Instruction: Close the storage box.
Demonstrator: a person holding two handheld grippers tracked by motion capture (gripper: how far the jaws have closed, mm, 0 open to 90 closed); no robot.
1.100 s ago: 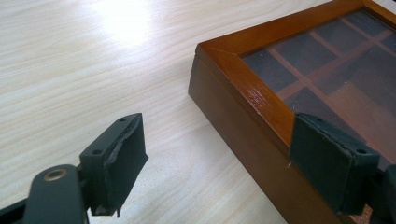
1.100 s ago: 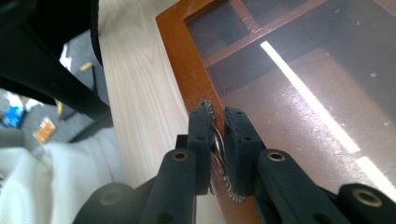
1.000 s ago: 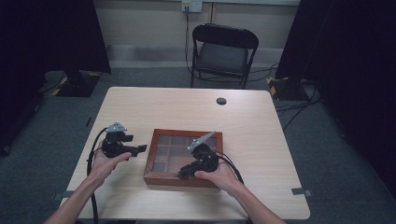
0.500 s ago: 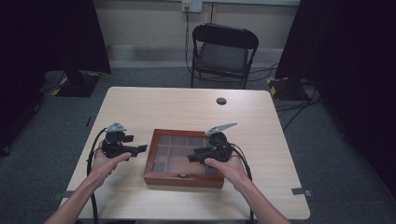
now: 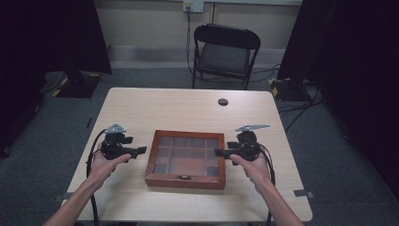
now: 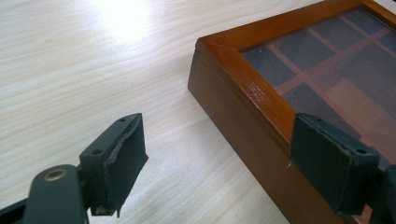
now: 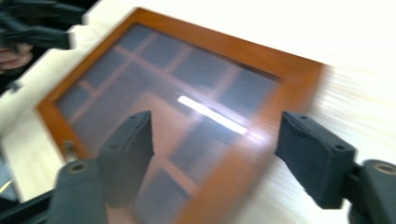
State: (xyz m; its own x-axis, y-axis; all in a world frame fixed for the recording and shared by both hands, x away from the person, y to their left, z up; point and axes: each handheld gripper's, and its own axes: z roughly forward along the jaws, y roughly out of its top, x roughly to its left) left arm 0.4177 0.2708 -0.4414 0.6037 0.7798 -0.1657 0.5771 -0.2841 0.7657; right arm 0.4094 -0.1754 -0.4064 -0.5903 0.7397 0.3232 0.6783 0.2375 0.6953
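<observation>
Flanking box point(image 5: 186, 159), left gripper point(image 5: 141, 150) and right gripper point(image 5: 220, 152) both gaping, empty, right's jaws just opened; careless push could slide box off tabletop point(image 5: 164, 106)

A closed wooden box point(image 5: 185, 159) with a glass lid is lying on the bench point(image 5: 188, 108), the left claw point(image 5: 139, 151) and right claw point(image 5: 220, 152) hovering open at either side, touching nothing.

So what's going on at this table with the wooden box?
A person sits at a light wooden table with a black two-jaw gripper in each hand, either side of a shut brown wooden box with a glass-paned lid. The left gripper waits open beside the box's left edge. The right gripper, at its right edge, has just been opening; nothing is between its jaws.
</observation>
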